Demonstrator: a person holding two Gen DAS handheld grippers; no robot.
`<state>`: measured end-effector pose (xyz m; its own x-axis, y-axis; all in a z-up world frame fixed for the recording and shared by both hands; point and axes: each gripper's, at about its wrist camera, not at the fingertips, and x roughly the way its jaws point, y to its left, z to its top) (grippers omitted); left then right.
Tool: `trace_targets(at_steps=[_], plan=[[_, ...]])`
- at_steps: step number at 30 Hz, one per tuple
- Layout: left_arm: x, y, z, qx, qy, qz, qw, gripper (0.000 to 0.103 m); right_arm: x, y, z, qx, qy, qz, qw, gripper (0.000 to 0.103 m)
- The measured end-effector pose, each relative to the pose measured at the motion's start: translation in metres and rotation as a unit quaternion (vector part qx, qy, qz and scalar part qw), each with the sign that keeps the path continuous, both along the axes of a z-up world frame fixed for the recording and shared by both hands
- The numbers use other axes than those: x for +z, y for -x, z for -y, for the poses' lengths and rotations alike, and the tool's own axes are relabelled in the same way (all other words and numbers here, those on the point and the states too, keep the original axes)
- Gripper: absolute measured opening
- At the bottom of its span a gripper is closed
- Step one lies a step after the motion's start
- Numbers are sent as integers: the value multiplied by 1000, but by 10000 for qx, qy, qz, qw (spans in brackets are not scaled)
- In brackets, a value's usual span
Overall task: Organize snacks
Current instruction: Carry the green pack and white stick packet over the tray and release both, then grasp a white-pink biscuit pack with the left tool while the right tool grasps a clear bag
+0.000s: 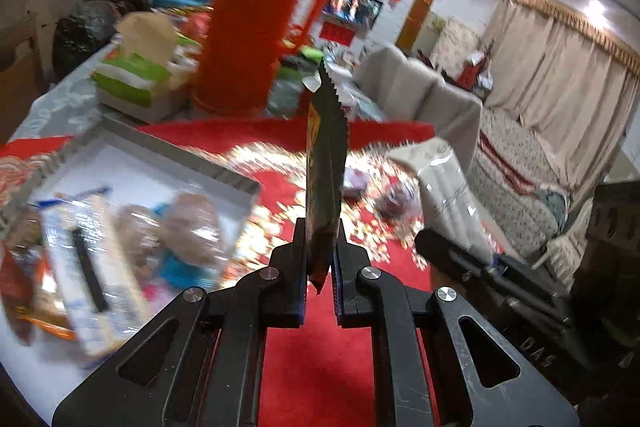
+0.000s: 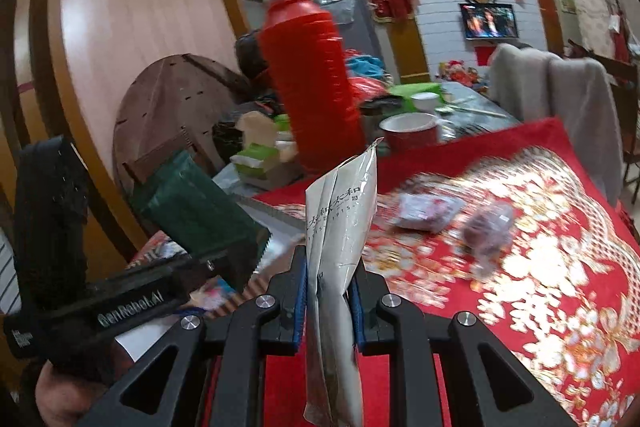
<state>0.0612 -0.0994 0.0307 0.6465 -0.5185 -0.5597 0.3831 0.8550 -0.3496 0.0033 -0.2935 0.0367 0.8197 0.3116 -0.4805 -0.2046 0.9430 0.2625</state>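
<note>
The left claw [image 1: 320,259] is clamped on a dark green snack packet [image 1: 326,171], held edge-on above the table with its long axis running away from the camera, serrated end up. The right claw [image 2: 330,291] grips a white pouch [image 2: 340,227] the same way, upright and slightly leaning right. Below lies a red and gold cloth [image 2: 520,247] with two loose wrapped snacks [image 2: 428,213]. A white tray [image 1: 132,163] of packets sits left; a red thermos [image 1: 260,11] stands behind.
</note>
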Motion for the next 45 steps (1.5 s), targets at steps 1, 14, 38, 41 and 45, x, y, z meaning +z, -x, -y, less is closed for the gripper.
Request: trace_targets(at_steps=[1,14,38,41,45], plan=[[4,0,-12,97,37,27,9999,9,2,-2,-8,72,-1,21,10000,17],[-6,-24,-130,1562,-1210,-41,9803,9,0,-42,-154,1268,110,-32,9919,18],[16,4,-117,2151,-1148,923,9654,66,-5,-51,-40,-191,414,257,9986,51],[28,14,-83,1734,-833,1012,9761,79,-9,-49,25,-922,488,213,9943,55],[31,9,-20,1096,-873,912,9859,79,-25,-67,96,-1354,95,-247,9904,60]])
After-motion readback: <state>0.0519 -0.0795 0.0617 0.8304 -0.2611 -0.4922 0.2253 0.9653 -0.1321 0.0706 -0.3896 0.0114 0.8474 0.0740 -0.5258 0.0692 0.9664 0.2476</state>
